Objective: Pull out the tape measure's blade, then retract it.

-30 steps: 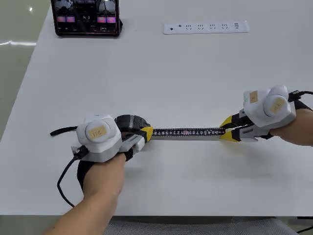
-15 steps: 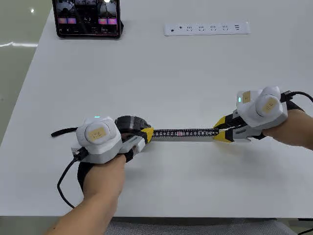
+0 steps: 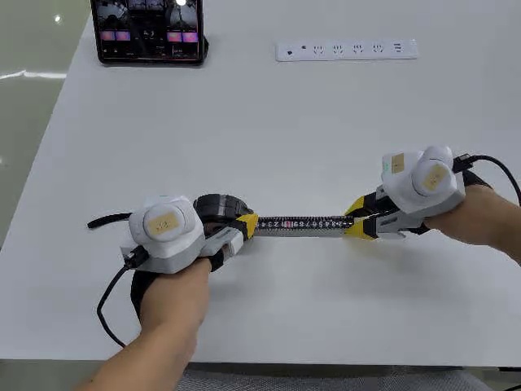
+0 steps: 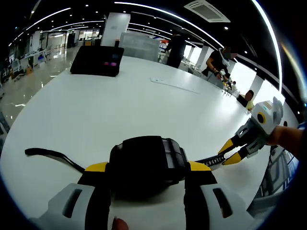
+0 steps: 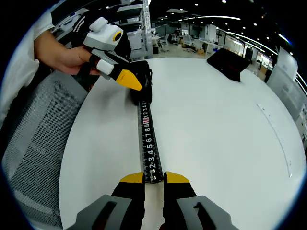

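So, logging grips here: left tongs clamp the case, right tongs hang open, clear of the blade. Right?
Not quite. The right tongs are shut on the tip of the blade, as the right gripper view shows. The left tongs do clamp the case.

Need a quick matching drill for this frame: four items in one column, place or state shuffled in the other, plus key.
Items:
1. tape measure case
2. blade
3. power strip
4. tablet

Place or state:
a. lying flat at the far right of the table
b. clamped in the left tongs
c. far left corner, screen lit
d. pulled out, end pinched by the right tongs

Pairs: 1-b, 2-d, 3-a, 4-c
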Available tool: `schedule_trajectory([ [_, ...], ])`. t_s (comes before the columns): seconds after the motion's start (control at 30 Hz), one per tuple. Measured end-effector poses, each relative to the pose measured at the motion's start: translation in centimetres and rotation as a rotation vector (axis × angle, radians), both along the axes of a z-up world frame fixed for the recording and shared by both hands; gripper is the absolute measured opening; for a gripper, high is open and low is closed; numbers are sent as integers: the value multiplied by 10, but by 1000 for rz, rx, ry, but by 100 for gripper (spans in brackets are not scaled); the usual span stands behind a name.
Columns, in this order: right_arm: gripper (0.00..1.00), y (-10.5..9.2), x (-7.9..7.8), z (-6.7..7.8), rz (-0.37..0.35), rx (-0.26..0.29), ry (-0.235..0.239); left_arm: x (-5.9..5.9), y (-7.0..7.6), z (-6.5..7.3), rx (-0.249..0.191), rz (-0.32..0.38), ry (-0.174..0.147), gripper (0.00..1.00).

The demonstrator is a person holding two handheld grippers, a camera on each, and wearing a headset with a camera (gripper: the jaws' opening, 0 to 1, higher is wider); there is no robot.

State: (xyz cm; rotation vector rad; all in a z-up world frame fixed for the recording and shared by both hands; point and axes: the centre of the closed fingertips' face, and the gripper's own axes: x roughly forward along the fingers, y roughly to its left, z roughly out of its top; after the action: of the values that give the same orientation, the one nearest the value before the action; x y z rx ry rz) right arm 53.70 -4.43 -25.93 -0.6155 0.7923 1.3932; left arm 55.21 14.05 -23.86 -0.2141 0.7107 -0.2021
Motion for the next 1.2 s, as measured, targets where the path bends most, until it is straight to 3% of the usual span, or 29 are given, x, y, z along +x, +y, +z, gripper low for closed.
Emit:
schedule_trajectory([
  [1.2, 10, 38, 2, -3, 9, 30, 2, 0, 0, -1, -13, 5, 6, 57],
])
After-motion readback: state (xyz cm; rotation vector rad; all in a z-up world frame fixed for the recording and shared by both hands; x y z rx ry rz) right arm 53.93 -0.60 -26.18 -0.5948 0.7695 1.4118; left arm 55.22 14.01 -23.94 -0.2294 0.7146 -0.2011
